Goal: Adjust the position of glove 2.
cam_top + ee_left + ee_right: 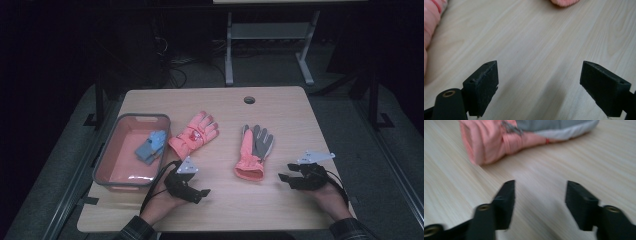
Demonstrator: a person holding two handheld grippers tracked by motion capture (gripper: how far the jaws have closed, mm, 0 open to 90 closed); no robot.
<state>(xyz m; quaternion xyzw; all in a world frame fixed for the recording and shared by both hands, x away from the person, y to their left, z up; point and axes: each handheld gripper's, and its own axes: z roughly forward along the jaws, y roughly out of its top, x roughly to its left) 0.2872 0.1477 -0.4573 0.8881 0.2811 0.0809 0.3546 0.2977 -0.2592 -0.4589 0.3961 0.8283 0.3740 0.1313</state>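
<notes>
Right gripper was seen low over the table at about 4 o'clock, jaws spread and nothing between them, aimed at the cuff of the nearer glove. In the right gripper view that glove lay just ahead of the jaws, cuff end closest, bare wood between jaw tips and fabric.

Left gripper was noted at about 7 o'clock, jaws also spread wide and empty. Through the left gripper view only plain table lay between the jaws, with pink fabric at the upper edges.

The nearer glove was laid flat near table centre, grey palm up, fingers toward 12 o'clock, cuff toward 6 o'clock. A second glove was laid at roughly 10 o'clock from it, well apart, just beside the tray. A small blue-grey glove was recorded inside the tray.

Handling, as judged: the glove looked padded, soft and light, likely to sag and fold when lifted by one end. The grey palm appeared textured, so little slip was expected there. The ribbed cuff was judged the best hold: thick, bunched, raised off the wood, easily pinched across its edge. Nothing fragile was noted.
</notes>
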